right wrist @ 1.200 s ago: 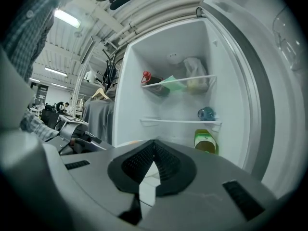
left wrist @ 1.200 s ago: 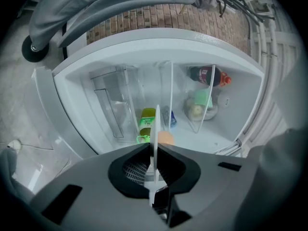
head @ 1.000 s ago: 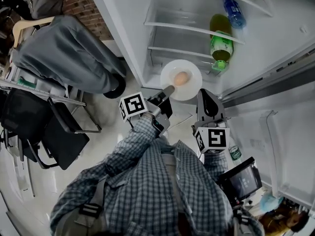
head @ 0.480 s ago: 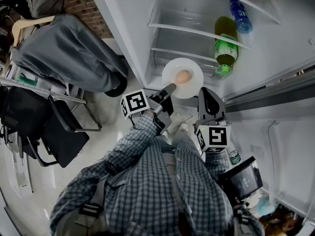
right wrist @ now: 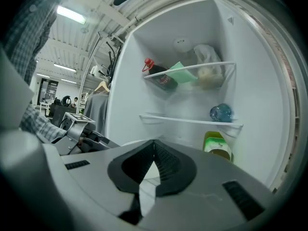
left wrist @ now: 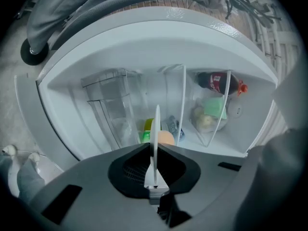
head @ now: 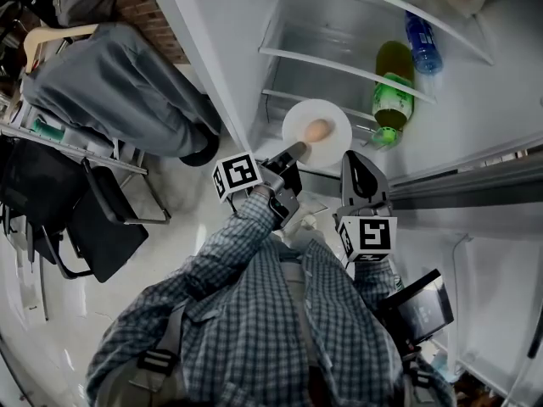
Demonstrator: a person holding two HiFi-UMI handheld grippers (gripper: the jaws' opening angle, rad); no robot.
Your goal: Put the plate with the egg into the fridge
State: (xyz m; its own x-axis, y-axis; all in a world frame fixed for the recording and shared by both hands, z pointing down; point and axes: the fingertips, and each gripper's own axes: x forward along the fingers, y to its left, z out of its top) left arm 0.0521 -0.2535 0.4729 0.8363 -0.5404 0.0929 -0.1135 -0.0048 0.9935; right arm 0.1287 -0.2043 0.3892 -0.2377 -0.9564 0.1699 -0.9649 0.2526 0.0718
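Observation:
A white plate (head: 333,119) with a brown egg (head: 317,131) on it hangs level at the mouth of the open fridge, in front of its lower shelf (head: 288,98). My left gripper (head: 293,152) is shut on the plate's near rim. In the left gripper view the plate (left wrist: 156,129) runs edge-on between the jaws, and the egg (left wrist: 166,138) shows just right of it. My right gripper (head: 356,164) sits beside the plate to the right, shut and holding nothing; its pads (right wrist: 163,161) meet at their tips.
A green bottle (head: 390,91) and a blue bottle (head: 422,42) lie on the fridge shelves at the right. The open fridge door (head: 484,253) stands to the right. A chair draped with a grey jacket (head: 110,83) and a black chair (head: 93,227) are on the left.
The plate with the egg and both grippers have edged a little forward towards the fridge shelves. The left grip on the rim is unchanged.

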